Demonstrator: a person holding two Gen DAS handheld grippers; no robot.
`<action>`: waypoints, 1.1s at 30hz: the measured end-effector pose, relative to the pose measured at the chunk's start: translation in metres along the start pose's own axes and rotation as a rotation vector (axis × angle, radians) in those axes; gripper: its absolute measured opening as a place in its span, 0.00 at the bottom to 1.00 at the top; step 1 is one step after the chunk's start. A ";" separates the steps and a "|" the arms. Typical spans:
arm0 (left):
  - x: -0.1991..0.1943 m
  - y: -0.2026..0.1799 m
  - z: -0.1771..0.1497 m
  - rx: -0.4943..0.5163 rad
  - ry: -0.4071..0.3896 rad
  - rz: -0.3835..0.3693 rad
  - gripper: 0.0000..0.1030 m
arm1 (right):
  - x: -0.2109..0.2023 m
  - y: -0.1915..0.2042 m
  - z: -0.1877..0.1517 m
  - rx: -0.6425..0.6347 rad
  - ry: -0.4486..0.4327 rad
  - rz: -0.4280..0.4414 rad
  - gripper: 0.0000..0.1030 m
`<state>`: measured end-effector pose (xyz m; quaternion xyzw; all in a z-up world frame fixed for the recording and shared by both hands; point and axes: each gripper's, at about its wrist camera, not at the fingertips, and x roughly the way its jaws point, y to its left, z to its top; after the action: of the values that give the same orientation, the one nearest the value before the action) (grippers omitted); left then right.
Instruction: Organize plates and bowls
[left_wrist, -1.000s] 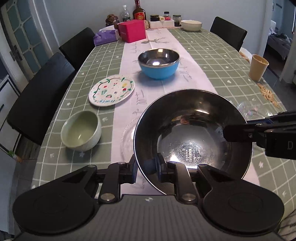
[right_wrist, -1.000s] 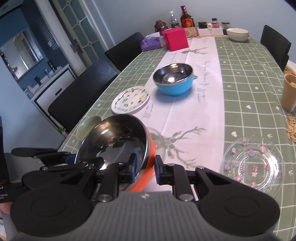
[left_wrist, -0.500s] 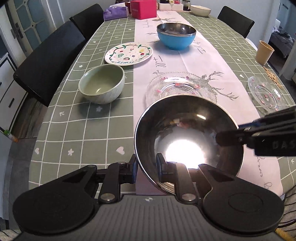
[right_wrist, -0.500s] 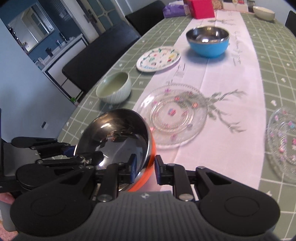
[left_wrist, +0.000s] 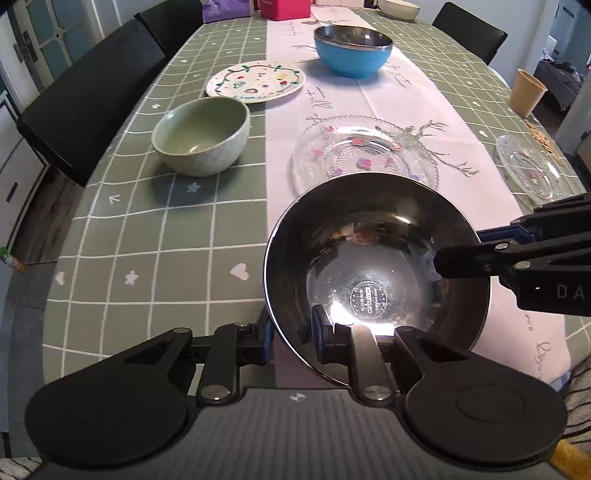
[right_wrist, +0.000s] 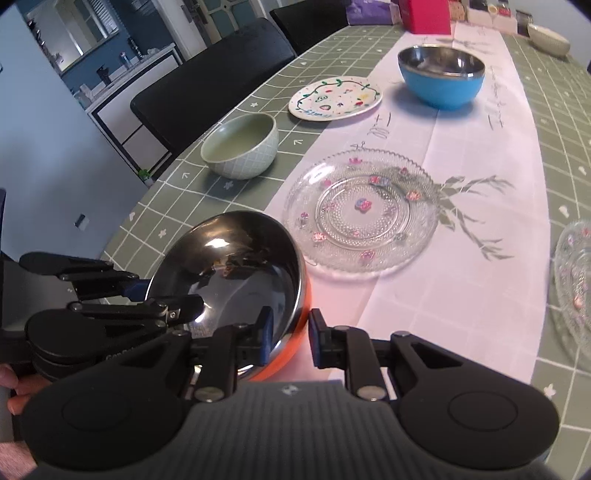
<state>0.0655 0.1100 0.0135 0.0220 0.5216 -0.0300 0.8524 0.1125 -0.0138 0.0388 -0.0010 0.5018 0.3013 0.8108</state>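
Note:
Both grippers hold one steel bowl with an orange outside (left_wrist: 376, 273), also in the right wrist view (right_wrist: 236, 273), above the table's near end. My left gripper (left_wrist: 290, 338) is shut on its near rim. My right gripper (right_wrist: 288, 338) is shut on its right rim and reaches in from the right in the left view (left_wrist: 480, 254). Beyond it lie a large clear glass plate (right_wrist: 362, 210), a pale green bowl (left_wrist: 201, 136), a painted white plate (left_wrist: 255, 81) and a blue bowl (left_wrist: 352, 50).
A second glass plate (left_wrist: 532, 170) lies at the right edge by a tan cup (left_wrist: 526, 92). A white bowl (right_wrist: 548, 38), boxes and bottles stand at the far end. Black chairs (left_wrist: 92, 96) line the left side.
Both grippers have drawn the steel bowl back toward the near end of the table, off the large glass plate, which now shows uncovered beyond it.

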 end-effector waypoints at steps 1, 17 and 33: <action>0.000 -0.001 0.000 0.010 0.006 -0.002 0.22 | -0.001 0.000 -0.001 -0.010 -0.006 -0.006 0.18; -0.014 -0.026 -0.003 0.195 -0.166 0.089 0.78 | 0.000 -0.004 -0.002 0.006 0.005 0.019 0.54; -0.039 -0.032 0.020 0.151 -0.281 0.155 0.83 | -0.029 -0.010 0.009 0.051 -0.099 0.065 0.84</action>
<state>0.0628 0.0777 0.0571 0.1216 0.3904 -0.0060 0.9126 0.1157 -0.0336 0.0633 0.0507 0.4681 0.3142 0.8243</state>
